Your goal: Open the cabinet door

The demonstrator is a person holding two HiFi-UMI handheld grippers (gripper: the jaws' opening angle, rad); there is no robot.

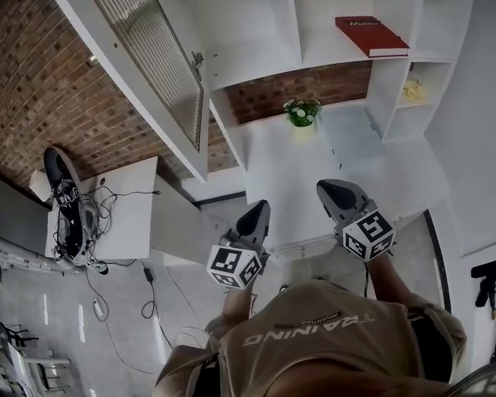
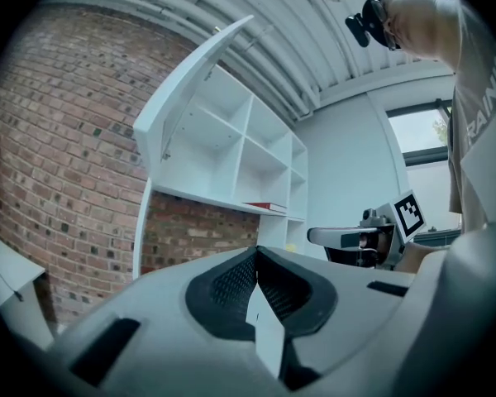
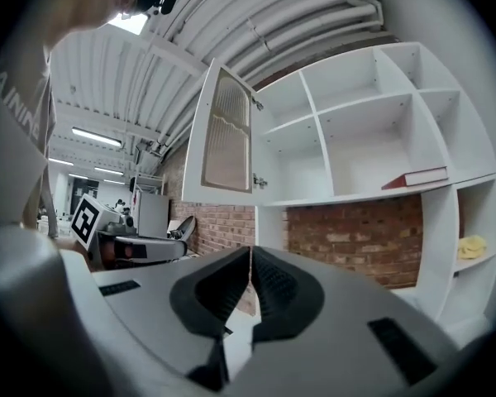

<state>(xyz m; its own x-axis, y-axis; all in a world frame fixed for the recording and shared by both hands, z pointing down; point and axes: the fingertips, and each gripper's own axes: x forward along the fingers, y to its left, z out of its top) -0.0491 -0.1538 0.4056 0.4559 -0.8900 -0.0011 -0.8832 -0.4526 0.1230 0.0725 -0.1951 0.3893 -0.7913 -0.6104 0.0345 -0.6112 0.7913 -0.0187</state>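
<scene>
The cabinet door [image 1: 146,44] stands swung wide, ahead and to the left of both claws and well apart from them, so the opening looks done and little seems left but to lower the hands. The left claw [image 1: 259,209] and right claw [image 1: 332,188] are each closed on nothing. Beyond the claws I count one door, one red book [image 1: 370,35], one potted plant [image 1: 302,112] and one yellow object [image 1: 413,91]

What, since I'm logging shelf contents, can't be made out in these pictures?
- Yellow lump, far right: head view, too small to identify.
- Print on the flat red book: head view, too small.
- White ribbed-glass cabinet door: head view, top edge cuts it off.
</scene>
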